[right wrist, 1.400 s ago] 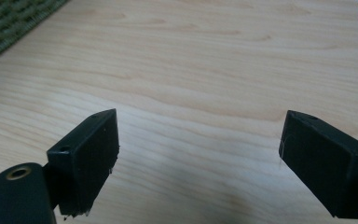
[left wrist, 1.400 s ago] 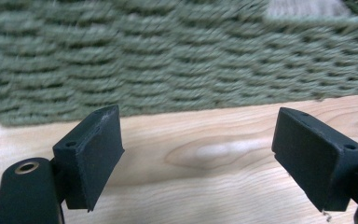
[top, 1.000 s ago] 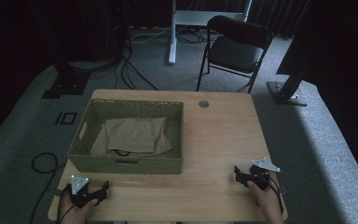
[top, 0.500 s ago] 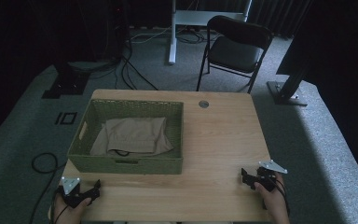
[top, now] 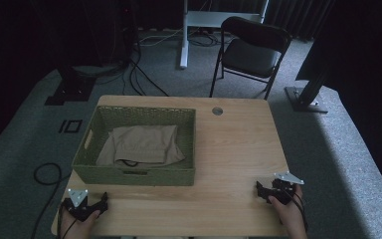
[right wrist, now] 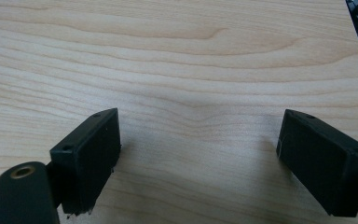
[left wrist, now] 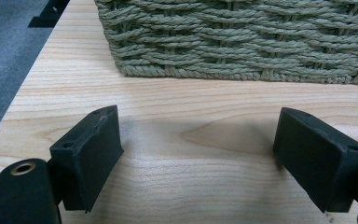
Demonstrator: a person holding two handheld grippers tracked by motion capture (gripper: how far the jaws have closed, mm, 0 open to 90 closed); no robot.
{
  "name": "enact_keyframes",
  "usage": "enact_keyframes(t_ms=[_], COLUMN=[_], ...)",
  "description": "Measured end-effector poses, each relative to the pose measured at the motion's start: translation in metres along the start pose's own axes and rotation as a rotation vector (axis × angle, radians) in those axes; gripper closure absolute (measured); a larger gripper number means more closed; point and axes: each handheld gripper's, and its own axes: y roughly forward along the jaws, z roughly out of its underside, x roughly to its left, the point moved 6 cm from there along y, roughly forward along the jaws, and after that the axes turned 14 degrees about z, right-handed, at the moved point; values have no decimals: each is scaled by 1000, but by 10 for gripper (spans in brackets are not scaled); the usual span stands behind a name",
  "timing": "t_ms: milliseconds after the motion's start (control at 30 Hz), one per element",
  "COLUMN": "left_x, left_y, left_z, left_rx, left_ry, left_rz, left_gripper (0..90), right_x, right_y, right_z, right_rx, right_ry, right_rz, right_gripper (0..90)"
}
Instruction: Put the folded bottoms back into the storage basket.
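Woven green rope makes up the rectangular basket (top: 138, 147) on the left half of your pale wooden counter (top: 238, 149), and the folded beige cloth (top: 143, 144) lies flat inside it, a dark cord or loop showing at its near edge. Your left hand-held gripper (top: 98, 203) rests at the counter's near-left corner, just in front of the basket's near wall (left wrist: 242, 42), jaws spread wide with nothing between them. To the right, the middle of the counter is bare wood. Your right hand-held gripper (top: 261, 191) sits near the near-right corner, well apart from the basket, its jaws likewise spread and empty over the grain.

If the cloth is what you're going for, the likely trouble is the basket wall: come in low from the left corner and a jaw could catch the weave and shove or tip the basket rather than clear the rim. Pinching only the top fold could also let the cloth unfold and drag. The cord might snag a jaw.
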Motion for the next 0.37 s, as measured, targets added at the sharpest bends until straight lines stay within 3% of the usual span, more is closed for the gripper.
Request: enact_keyframes(t_ms=[367], left_x=[0], left_y=[0], left_z=[1], left_rx=[-6], left_ry=[-1], left_rz=[1], left_gripper=[158], right_x=[1], right_y=[1], right_z=[0], right_rx=[0], right_ry=[-10], right_rz=[-8], right_gripper=[112])
